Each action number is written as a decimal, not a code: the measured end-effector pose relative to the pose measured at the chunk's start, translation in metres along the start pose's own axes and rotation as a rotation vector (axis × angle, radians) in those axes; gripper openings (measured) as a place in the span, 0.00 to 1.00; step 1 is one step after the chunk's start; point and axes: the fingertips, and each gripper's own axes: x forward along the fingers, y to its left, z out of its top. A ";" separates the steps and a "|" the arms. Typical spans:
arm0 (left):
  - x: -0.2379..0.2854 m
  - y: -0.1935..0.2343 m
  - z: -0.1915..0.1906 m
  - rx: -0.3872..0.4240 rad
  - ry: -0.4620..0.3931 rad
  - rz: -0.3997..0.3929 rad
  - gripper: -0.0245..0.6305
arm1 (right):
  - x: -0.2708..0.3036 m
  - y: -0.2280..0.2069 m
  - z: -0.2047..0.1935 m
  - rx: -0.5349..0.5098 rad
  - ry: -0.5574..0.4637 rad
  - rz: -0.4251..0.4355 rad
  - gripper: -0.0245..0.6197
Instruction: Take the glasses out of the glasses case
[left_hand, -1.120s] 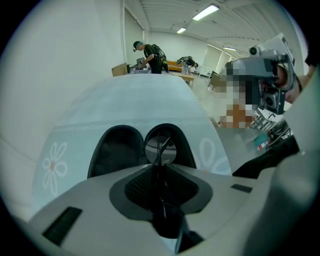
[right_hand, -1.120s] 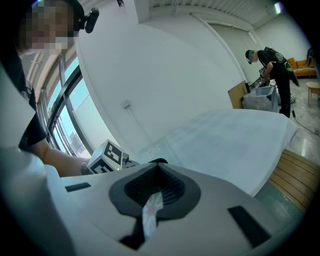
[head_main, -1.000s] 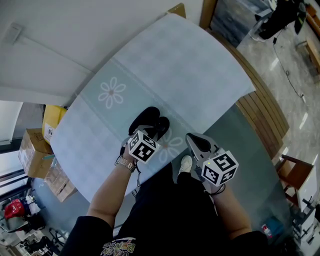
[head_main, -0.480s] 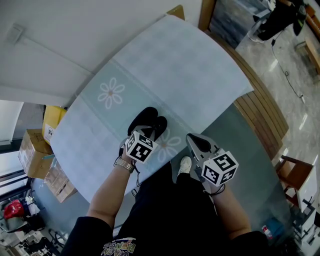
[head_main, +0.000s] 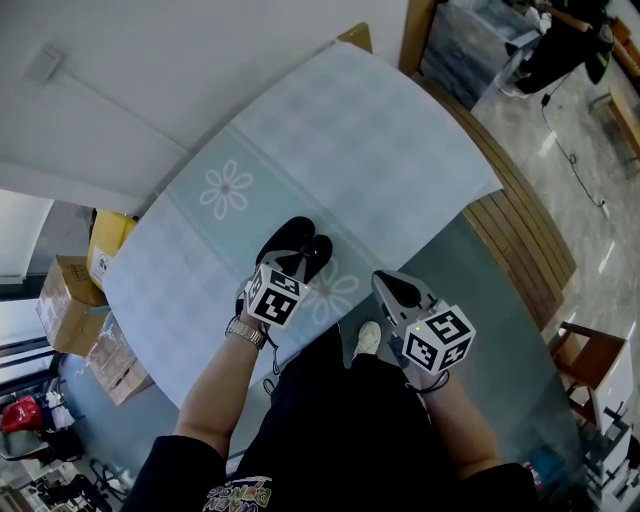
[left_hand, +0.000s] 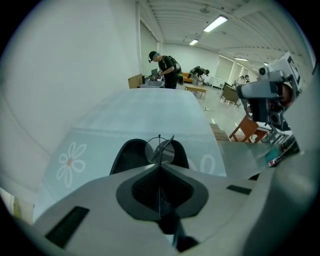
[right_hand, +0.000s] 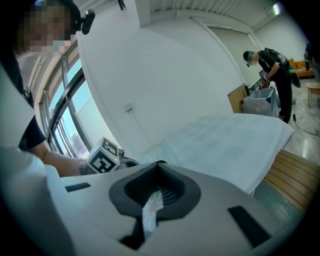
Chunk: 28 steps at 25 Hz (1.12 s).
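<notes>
Clamping one pair of glasses (left_hand: 161, 148) in the left claw (left_hand: 160, 166), jaws pressed together on the thin wire frame, one round clear lens (left_hand: 153, 151) showing just past the tips. Holding them right at the single glasses case (head_main: 293, 243), a smooth, rounded black shell lying open in two halves on the table (head_main: 380, 130); impossible to tell whether frame and case touch. Draped over that table, one pale blue-green checked cloth (head_main: 200, 290) printed with two white daisies (head_main: 226, 188). Poised off the table's near edge with the right claw (right_hand: 159, 167), jaws closed tip to tip, a whitish strip (right_hand: 150, 212) lodged in the slot between the two ribbed black pads (right_hand: 170, 192), too unclear to name. Carrying one black-and-white marker cube (head_main: 273, 297) per gripper, two in all.
</notes>
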 end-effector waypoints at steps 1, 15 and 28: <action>-0.002 0.001 0.001 -0.006 -0.007 0.008 0.08 | -0.001 0.000 0.001 -0.003 -0.002 0.002 0.07; -0.046 0.002 0.011 -0.102 -0.122 0.129 0.08 | -0.026 0.013 0.019 -0.081 -0.035 0.058 0.07; -0.108 -0.024 0.021 -0.232 -0.294 0.198 0.08 | -0.056 0.026 0.030 -0.168 -0.062 0.117 0.07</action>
